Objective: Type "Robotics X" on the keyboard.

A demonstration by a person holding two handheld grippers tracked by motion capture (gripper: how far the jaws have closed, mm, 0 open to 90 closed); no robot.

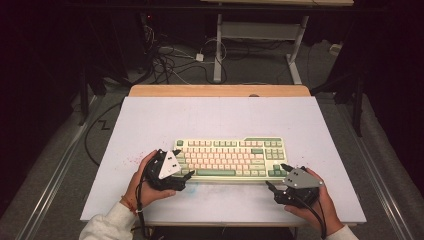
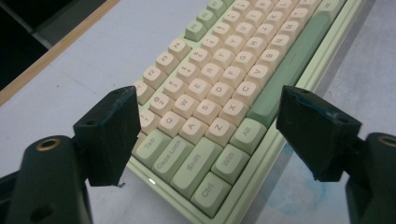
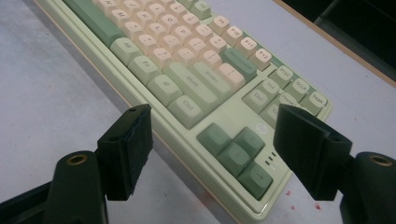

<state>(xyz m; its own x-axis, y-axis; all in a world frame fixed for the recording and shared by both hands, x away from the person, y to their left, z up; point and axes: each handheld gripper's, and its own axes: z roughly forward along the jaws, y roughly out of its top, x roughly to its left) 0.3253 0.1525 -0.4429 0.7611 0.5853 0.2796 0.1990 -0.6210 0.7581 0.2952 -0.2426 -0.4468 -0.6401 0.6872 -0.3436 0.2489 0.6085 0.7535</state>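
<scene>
While the keyboard lies flat near the front middle of the white desk, the left tool straddles its left end, jaws apart and gripping nothing. At its right front corner the right tool likewise stands apart, pads clear of the case
</scene>
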